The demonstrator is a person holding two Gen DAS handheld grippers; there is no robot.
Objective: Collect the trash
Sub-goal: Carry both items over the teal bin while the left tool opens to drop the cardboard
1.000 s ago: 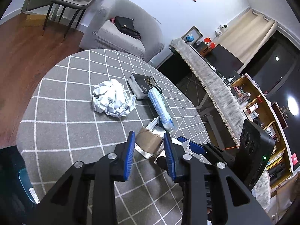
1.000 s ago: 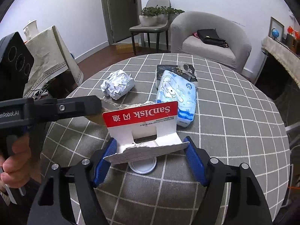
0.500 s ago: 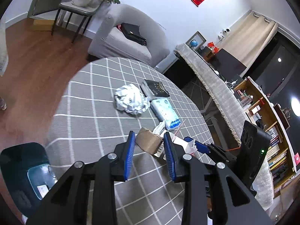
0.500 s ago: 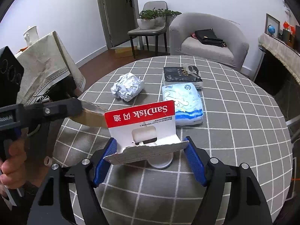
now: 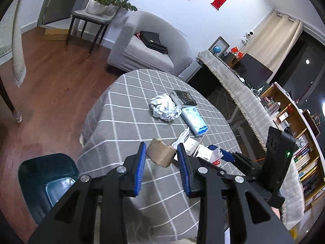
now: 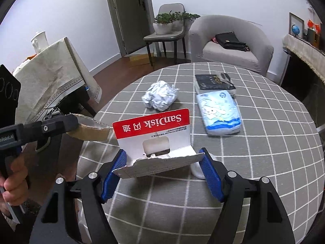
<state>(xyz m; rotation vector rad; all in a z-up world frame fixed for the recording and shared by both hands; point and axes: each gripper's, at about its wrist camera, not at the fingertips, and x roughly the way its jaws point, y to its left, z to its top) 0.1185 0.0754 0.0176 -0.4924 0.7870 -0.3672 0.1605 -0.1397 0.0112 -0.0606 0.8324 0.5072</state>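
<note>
My left gripper [image 5: 161,145] is shut on a torn piece of brown cardboard [image 5: 162,156], held above the near edge of the round grey checked table [image 5: 126,109]. My right gripper [image 6: 162,152] is shut on a torn red and white SanDisk card package [image 6: 152,126], gripped by its side edges and standing upright. A crumpled white paper ball [image 6: 160,97] lies in the middle of the table. A dark bin [image 5: 46,174] with a clear liner stands on the floor at the lower left of the left wrist view.
A blue tissue pack [image 6: 220,111] and a black box [image 6: 213,81] lie beyond the paper ball. A small white round lid [image 6: 198,169] sits under the package. A grey armchair [image 6: 229,46], a chair with plants [image 6: 168,30] and a cloth-covered table [image 6: 50,77] surround the table.
Both grippers have drawn back from the table with their loads. The left one has moved farthest, and the bin has come into fuller view at its lower left.
</note>
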